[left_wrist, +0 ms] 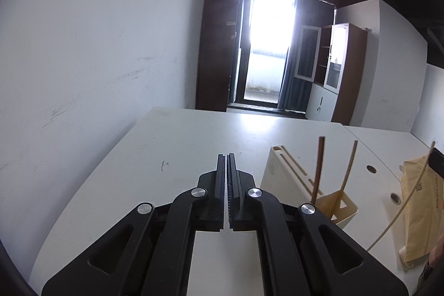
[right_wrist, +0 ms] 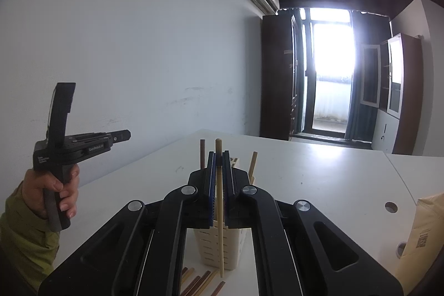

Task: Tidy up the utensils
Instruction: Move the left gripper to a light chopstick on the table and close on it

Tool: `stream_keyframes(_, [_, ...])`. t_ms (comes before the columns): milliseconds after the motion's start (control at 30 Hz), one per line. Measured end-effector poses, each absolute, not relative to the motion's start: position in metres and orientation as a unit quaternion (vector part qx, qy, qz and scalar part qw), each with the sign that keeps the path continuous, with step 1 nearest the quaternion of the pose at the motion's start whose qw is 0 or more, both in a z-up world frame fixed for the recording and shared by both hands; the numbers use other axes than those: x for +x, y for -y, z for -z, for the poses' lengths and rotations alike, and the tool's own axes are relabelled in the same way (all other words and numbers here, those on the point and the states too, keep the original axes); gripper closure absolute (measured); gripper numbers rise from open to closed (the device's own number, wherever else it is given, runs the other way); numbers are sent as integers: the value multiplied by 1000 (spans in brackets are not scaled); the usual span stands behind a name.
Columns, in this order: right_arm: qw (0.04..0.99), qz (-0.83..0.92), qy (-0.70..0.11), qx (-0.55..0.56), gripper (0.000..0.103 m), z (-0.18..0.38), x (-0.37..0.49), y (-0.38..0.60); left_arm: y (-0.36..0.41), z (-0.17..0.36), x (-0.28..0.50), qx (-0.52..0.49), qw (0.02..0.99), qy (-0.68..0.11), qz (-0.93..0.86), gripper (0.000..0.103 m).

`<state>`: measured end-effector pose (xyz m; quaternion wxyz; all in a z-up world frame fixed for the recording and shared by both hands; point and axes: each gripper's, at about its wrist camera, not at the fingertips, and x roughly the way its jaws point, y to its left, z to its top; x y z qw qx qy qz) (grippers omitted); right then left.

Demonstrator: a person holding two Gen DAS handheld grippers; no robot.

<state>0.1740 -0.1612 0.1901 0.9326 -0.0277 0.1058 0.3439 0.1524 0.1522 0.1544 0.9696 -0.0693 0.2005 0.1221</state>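
Jaws of the right gripper (right_wrist: 219, 157) are clamped on a pale chopstick (right_wrist: 219, 212), held upright just in front of the cream utensil holder (right_wrist: 219, 248) on the white table (right_wrist: 319, 174). Two more chopsticks (right_wrist: 202, 153) stand in the holder, and several loose ones (right_wrist: 199, 280) lie on the table at its foot. Off to the left, the left gripper (left_wrist: 227, 157) is closed on nothing, raised above the table in a hand (right_wrist: 52, 190).

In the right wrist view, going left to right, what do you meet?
Green sleeve → black left gripper held up → dark brown chopstick standing in the holder → pale chopstick clamped by the right gripper → tan paper bag.
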Motion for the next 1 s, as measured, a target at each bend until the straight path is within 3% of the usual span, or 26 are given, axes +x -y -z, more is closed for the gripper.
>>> stream_keyframes(200, [933, -343, -107, -28, 98, -190, 172, 160, -166, -132, 171, -55, 957, -255, -130, 93])
stream_keyframes(300, [933, -342, -107, -28, 98, -191, 171, 161, -174, -118, 179, -52, 950, -280, -131, 82])
stream_keyframes(467, [932, -346, -108, -26, 98, -192, 170, 162, -192, -93, 197, -57, 936, -320, -136, 82])
stream_keyframes(633, [930, -350, -110, -27, 98, -192, 170, 161, -203, -74, 210, -57, 924, -351, -138, 69])
stream_keyframes(1000, [930, -346, -117, -29, 98, -190, 172, 159, -245, -15, 232, -86, 883, -429, -169, 67])
